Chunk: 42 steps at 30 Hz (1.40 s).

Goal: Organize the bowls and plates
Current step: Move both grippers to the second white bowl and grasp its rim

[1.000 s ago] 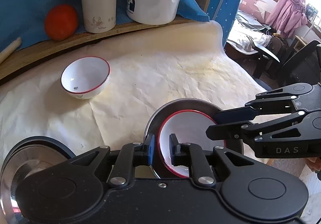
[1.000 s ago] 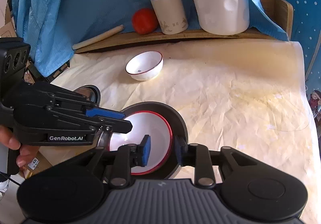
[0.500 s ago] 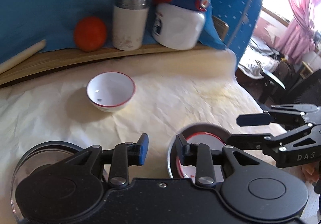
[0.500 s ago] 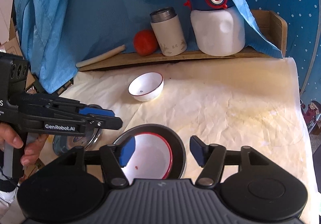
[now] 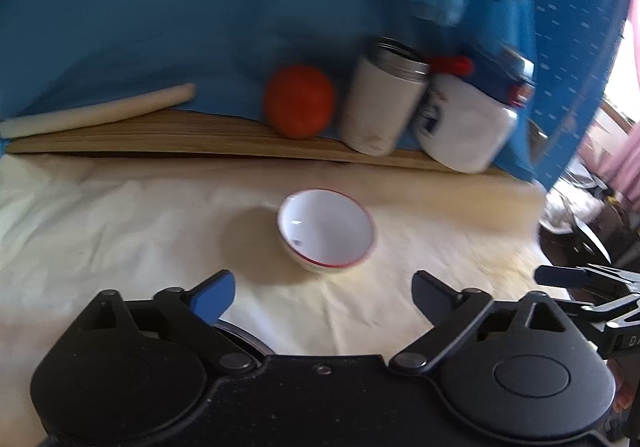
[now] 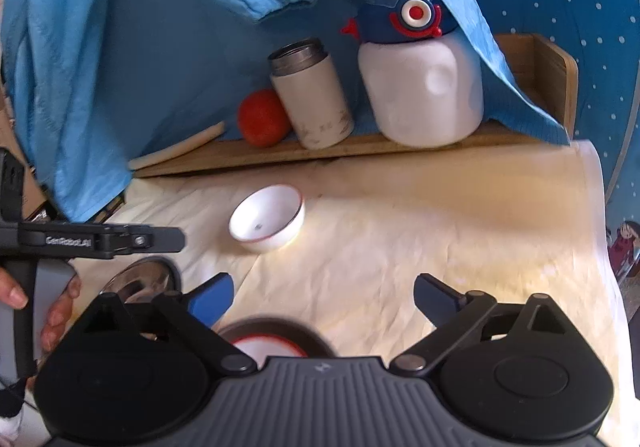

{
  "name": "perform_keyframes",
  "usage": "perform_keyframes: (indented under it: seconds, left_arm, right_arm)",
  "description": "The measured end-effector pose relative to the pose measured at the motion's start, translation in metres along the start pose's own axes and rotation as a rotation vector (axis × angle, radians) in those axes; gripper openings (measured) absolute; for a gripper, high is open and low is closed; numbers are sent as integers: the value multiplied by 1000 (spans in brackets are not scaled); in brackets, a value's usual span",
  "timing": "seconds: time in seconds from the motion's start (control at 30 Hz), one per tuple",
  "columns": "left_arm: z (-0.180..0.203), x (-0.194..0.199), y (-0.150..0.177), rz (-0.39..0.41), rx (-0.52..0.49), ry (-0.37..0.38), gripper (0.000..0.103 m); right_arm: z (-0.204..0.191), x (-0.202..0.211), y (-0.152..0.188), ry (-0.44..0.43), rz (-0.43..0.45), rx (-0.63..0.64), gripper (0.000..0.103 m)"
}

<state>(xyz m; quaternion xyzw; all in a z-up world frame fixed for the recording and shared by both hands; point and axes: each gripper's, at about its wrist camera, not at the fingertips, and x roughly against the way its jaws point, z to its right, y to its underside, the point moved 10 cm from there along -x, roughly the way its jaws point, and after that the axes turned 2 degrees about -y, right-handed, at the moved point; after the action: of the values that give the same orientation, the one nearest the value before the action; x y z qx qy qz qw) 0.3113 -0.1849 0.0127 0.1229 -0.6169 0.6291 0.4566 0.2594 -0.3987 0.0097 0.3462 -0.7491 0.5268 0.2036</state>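
A small white bowl with a red rim (image 5: 326, 233) stands on the cream cloth, ahead of my left gripper (image 5: 323, 293), which is open and empty. The bowl also shows in the right wrist view (image 6: 267, 219), ahead and left of my open, empty right gripper (image 6: 323, 293). Below the right gripper, a red-rimmed white plate (image 6: 266, 347) lies in a dark metal plate (image 6: 312, 339), mostly hidden. A second metal plate (image 6: 142, 279) lies at the left, its edge under my left gripper (image 5: 244, 335).
At the back, a wooden board (image 6: 360, 151) carries an orange (image 6: 262, 123), a white thermos (image 6: 312, 95), a white jug with a blue lid (image 6: 420, 87) and a rolling pin (image 5: 100, 113). Blue cloth hangs behind. The table ends at the right (image 6: 600, 247).
Both grippers have opened wide, let go of the stacked plates and pulled up and back. The left view has swung toward the small bowl.
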Motion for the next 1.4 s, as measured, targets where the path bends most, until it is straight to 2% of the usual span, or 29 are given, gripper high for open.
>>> perform_keyframes:
  seconds: [0.1,0.37,0.67,0.87,1.03,1.27,1.4]
  left_arm:
    - [-13,-8,-5,-2,37,-22,102]
    - [-34,-31,-18,23,130,-78,102]
    - [-44,-60,-22,0,126,-124,102]
    - [-48,-73,-21,-23,154,-136,102]
    - [-47,-82,-18,-54,164,-130,102]
    - [-46,-91,-13,-84,165,-139,102]
    - [-46,-91,-11,-88,159,-147,102]
  right_arm:
    - [5,-14,-10,3,9,-18,102]
    - [8,-62,-32,17,-20,-30,103]
    - [4,-111,-47,23,-60,2,103]
    - [8,-123,-47,-10,-37,8,103]
    - [12,-120,-54,-104,-6,-36,103]
    - [12,-137,-46,-104,-78,-33,102]
    - [9,-137,-47,-116,-80,-42,98]
